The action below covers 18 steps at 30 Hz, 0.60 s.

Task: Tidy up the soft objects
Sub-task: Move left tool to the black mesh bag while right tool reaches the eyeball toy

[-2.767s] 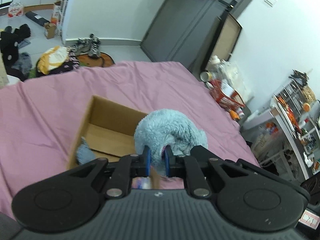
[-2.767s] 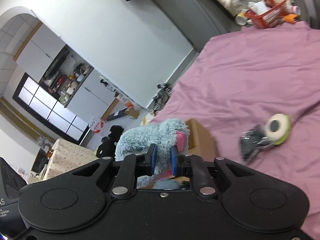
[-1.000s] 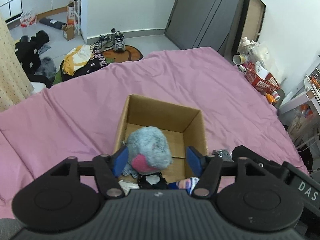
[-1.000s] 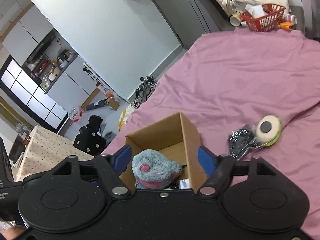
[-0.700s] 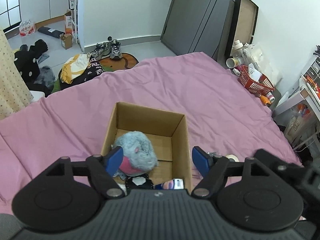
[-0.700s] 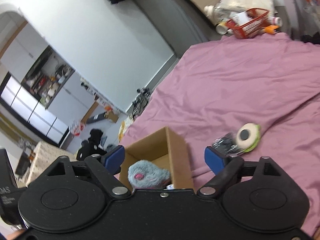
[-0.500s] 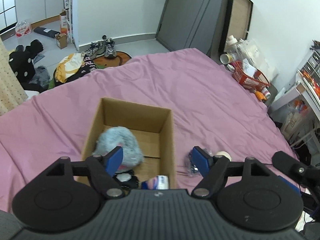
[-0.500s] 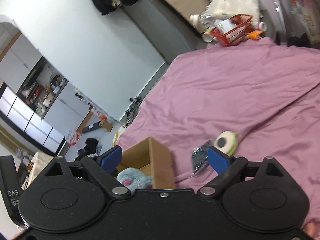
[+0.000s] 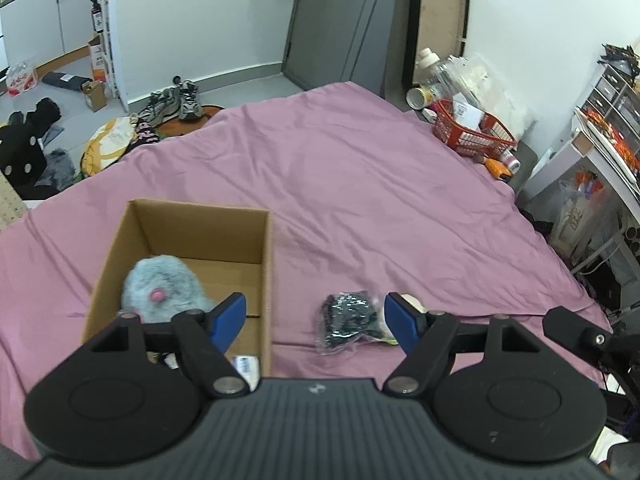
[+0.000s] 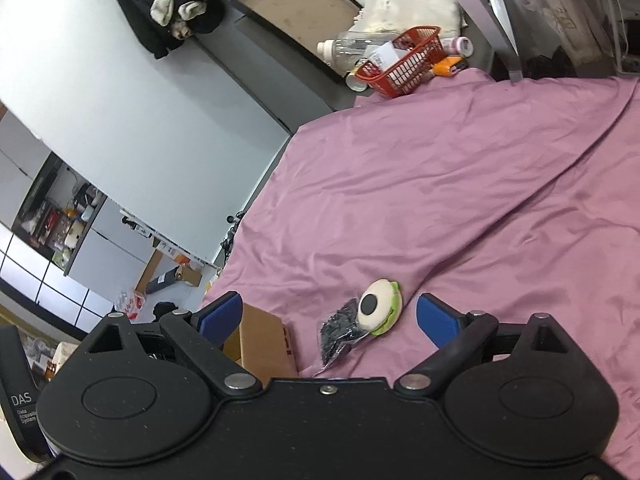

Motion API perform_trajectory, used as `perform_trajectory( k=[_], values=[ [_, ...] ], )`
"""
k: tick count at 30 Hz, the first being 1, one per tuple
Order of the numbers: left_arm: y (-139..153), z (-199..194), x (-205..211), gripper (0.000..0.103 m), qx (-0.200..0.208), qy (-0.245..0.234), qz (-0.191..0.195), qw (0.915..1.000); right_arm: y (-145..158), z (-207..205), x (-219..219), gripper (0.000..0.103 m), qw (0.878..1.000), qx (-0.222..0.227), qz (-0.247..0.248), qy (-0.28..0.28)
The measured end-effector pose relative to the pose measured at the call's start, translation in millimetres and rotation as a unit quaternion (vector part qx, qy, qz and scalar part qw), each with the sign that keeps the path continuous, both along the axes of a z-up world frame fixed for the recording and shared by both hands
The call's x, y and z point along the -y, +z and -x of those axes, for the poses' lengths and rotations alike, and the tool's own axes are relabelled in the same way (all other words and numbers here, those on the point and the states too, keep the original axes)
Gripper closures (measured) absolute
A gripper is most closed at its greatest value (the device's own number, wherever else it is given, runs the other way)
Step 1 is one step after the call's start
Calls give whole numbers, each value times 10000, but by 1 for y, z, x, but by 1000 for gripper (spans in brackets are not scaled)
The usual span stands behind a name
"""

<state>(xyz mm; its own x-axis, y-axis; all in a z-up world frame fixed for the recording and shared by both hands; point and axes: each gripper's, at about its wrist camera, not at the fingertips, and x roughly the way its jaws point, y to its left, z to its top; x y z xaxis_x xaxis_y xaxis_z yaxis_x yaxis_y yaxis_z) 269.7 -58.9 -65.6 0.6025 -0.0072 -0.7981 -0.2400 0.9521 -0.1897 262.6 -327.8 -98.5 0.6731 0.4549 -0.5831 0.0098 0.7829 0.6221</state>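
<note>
A grey-blue plush toy [image 9: 160, 290] with a pink spot lies inside the open cardboard box [image 9: 266, 248] on the pink bedsheet. A black item in a clear bag [image 9: 346, 318] lies to the right of the box, with a green and white round one-eyed plush [image 10: 378, 306] touching it. My left gripper [image 9: 314, 318] is open and empty, above the box's right wall and the bag. My right gripper [image 10: 330, 316] is open and empty, above the bag [image 10: 338, 334] and the round plush; the box corner [image 10: 264, 340] is at its left.
The pink bedsheet [image 9: 380, 200] covers a wide bed. A red basket [image 9: 470, 134] with bottles and clutter stands past the far right edge. Shoes and clothes [image 9: 120, 136] lie on the floor at the far left. Shelves [image 9: 608, 120] stand at the right.
Both grippers held the grey-blue plush over the box, then opened and let it drop inside. Both have since moved right, toward the bag and the round plush.
</note>
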Motion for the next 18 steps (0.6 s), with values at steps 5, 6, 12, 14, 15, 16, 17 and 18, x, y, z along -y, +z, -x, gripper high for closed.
perform_trajectory(
  k=[5, 6, 12, 14, 15, 16, 17, 18],
  values=[
    [-7, -13, 16, 28, -45, -123, -15, 9999, -12, -7, 14, 9, 9999, -49, -110, -65],
    [-8, -16, 19, 28, -89, -144, 7, 9999, -15, -9, 17, 9, 9998, -72, -141, -89],
    [-18, -32, 33, 28, -161, -270, 103, 9995, -42, -25, 30, 20, 9976, -451, -470, -251],
    [-22, -38, 37, 28, -192, -308, 138, 9992, -51, -29, 32, 25, 9964, -575, -556, -277],
    [-26, -42, 39, 28, -232, -309, 152, 9991, -56, -31, 33, 27, 9955, -648, -621, -298],
    [-29, -45, 40, 28, -267, -308, 158, 9990, -61, -34, 34, 29, 9947, -706, -683, -315],
    [-32, -49, 42, 28, -304, -323, 159, 9989, -66, -36, 34, 30, 9936, -775, -750, -331],
    [-36, -52, 44, 29, -350, -341, 142, 9987, -70, -39, 34, 31, 9927, -836, -799, -343]
  ],
)
